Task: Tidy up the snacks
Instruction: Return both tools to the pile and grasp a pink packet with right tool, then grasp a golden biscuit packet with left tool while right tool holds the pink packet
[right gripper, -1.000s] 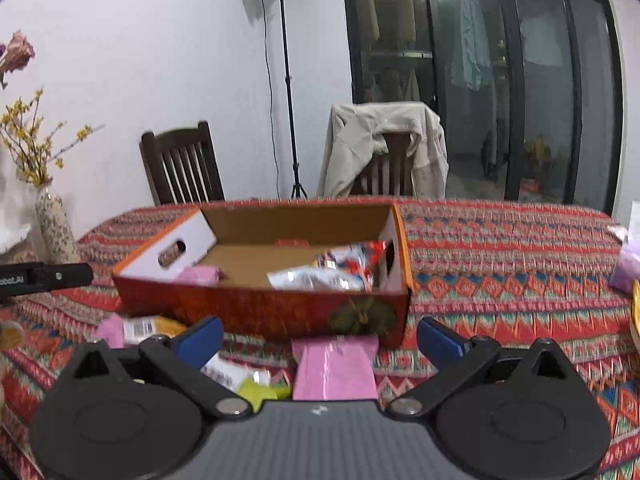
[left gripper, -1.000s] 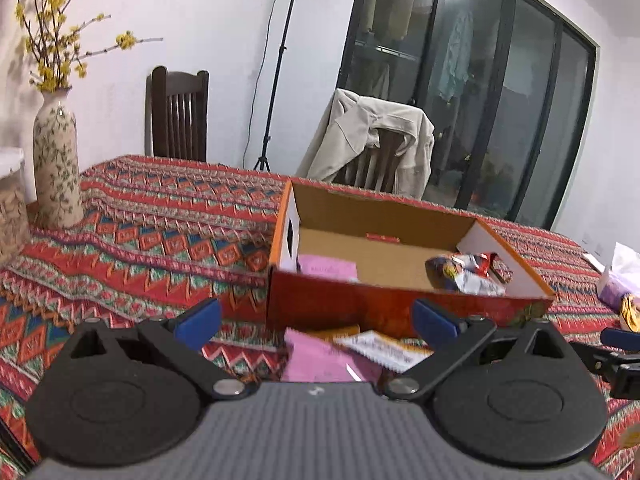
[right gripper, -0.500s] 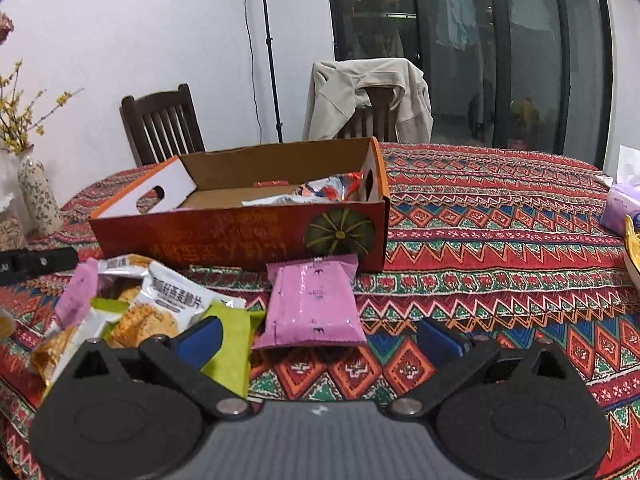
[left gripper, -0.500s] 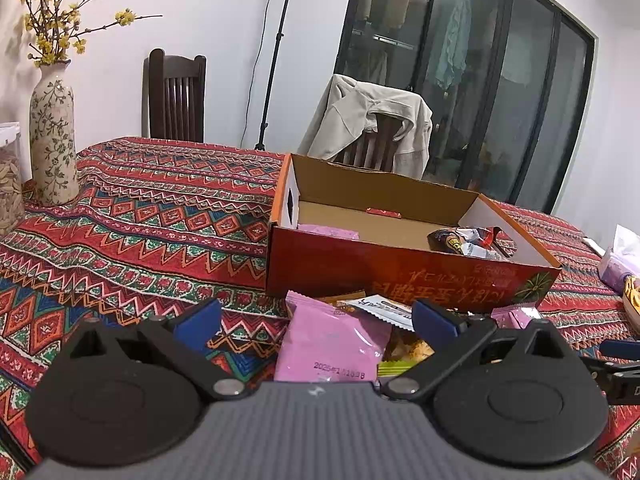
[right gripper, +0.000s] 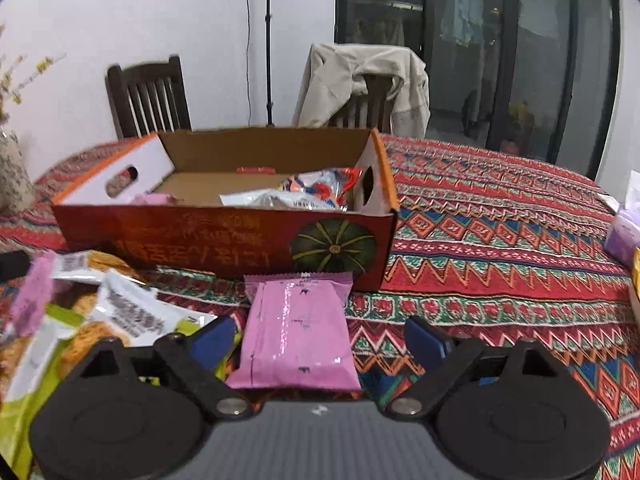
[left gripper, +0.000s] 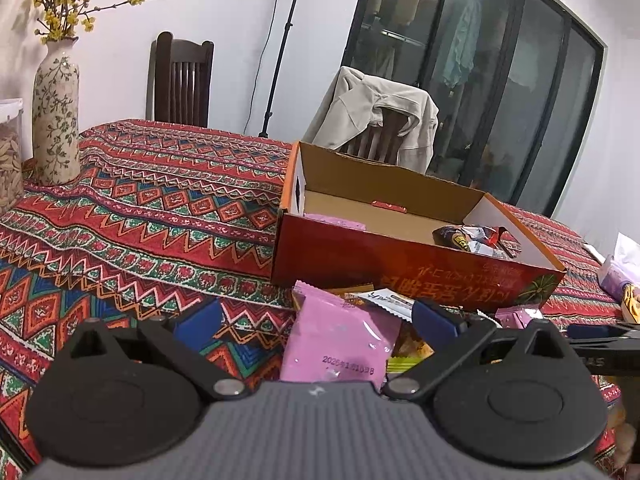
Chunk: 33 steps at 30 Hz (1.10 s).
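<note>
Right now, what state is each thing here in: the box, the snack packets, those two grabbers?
Cardboard box: open-topped, a few snacks inside.
Pink packet: sealed, flat on the cloth outside the box, between the open right gripper fingers, untouched; jaws just been closing.
Left gripper: open, over another pink packet.
Snack pile: loose, outside the box.

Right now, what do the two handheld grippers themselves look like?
Both look alike. The left gripper and right gripper each have a ribbed grey body, two round black discs, black linkage arms with silver pivot pins, and blue fingertip pads. No cables, sleeves or hands show.
</note>
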### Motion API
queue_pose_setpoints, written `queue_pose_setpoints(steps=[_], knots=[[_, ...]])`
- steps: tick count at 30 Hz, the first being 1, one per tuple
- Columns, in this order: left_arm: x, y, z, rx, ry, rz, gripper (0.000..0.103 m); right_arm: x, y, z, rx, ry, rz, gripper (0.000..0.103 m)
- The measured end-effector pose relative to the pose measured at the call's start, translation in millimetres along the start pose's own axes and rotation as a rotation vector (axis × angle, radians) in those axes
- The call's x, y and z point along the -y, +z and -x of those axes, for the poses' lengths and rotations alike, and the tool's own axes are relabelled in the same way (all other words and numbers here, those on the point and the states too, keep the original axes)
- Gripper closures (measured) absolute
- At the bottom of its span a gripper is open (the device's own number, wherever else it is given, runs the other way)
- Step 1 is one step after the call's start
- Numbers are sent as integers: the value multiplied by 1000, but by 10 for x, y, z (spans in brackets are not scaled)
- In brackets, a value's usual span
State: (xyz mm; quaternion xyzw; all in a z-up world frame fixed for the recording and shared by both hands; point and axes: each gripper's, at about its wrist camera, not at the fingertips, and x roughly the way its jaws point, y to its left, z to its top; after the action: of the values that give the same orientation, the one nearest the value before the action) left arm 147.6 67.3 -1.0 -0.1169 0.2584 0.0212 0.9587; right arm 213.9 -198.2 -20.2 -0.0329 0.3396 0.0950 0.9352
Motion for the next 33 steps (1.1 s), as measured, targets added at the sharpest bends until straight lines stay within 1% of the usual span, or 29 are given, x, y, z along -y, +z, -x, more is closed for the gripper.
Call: queue_pose_setpoints(steps=[3, 4, 5, 7, 9, 13, 16, 20, 24, 29, 33], knots=[[0, -2, -11, -6, -5, 3, 0, -15, -27, -139, -29, 10, -6, 25], [0, -3, -18, -8, -6, 4, 0, -15, -44, -166, -37, 15, -8, 29], [-1, -5, -27, -12, -6, 3, 0, -8, -53, -167, -29, 27, -16, 30], [-2, -8, -42, -17, -5, 4, 0, -8, -62, -146, -20, 37, -15, 39], [-5, -8, -46, -17, -4, 7, 0, -10, -81, -127, -8, 34, -16, 42], [-8, -12, -53, -10, 2, 9, 0, 44, -108, -37, 31, 40, -42, 42], [8, -5, -44, -7, 14, 7, 0, 91, -134, 103, 84, 42, -65, 42], [48, 18, 7, -3, 32, -7, 0, 132, -192, 280, 120, 44, -81, 42], [68, 35, 91, -8, 48, -9, 0, 170, -238, 398, 141, 61, -89, 42], [76, 25, 228, -19, 87, -17, 0, 216, -291, 458, 152, 89, -99, 42], [92, -27, 318, -43, 103, -27, 0, 215, -320, 478, 158, 110, -99, 42]])
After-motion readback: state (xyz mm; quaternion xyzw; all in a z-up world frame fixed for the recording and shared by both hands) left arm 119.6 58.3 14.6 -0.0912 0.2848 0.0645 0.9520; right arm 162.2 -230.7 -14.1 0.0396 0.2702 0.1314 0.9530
